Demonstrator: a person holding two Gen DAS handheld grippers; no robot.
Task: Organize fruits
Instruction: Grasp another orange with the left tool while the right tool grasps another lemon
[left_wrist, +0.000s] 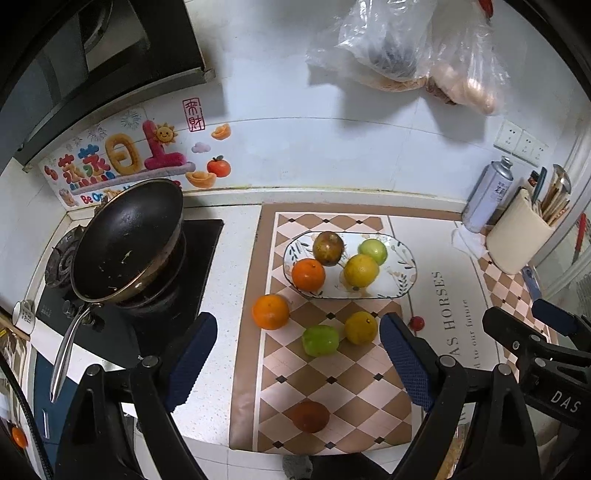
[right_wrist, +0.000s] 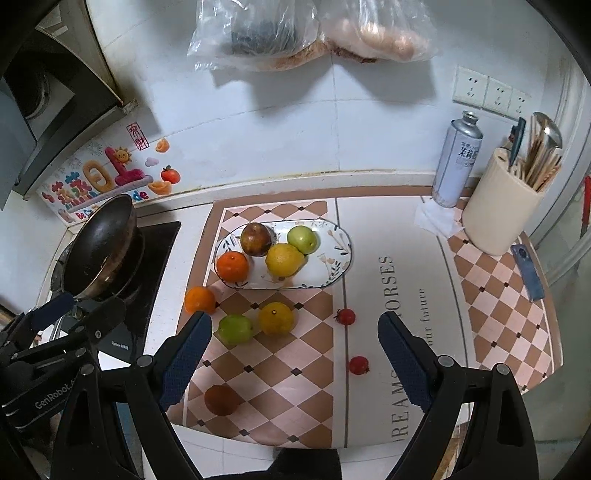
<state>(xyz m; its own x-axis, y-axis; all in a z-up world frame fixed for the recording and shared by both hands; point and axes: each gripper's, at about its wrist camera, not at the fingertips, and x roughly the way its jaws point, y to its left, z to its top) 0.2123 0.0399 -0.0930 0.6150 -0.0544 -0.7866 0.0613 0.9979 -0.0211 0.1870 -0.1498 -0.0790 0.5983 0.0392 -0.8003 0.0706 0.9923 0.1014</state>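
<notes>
- Both tongs, left tongs (left_wrist: 295, 354) and right tongs (right_wrist: 295, 350), hang apart and empty above the counter (left_wrist: 229, 236).
- Four fruits sit on the oval plate (right_wrist: 332, 266); the loose orange (left_wrist: 270, 312), green fruit (left_wrist: 320, 340) and yellow citrus (left_wrist: 361, 327) lie on the checkered mat (left_wrist: 332, 384).
- Judgement: straddle one fruit squarely before closing, since round fruit rolls.
- A wok (left_wrist: 129, 240) sits on the stove.

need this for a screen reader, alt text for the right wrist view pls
An oval plate on a checkered counter mat holds four fruits, with six more loose on the mat in front. The open right gripper hovers above them, empty; a dark pan sits at left.
</notes>
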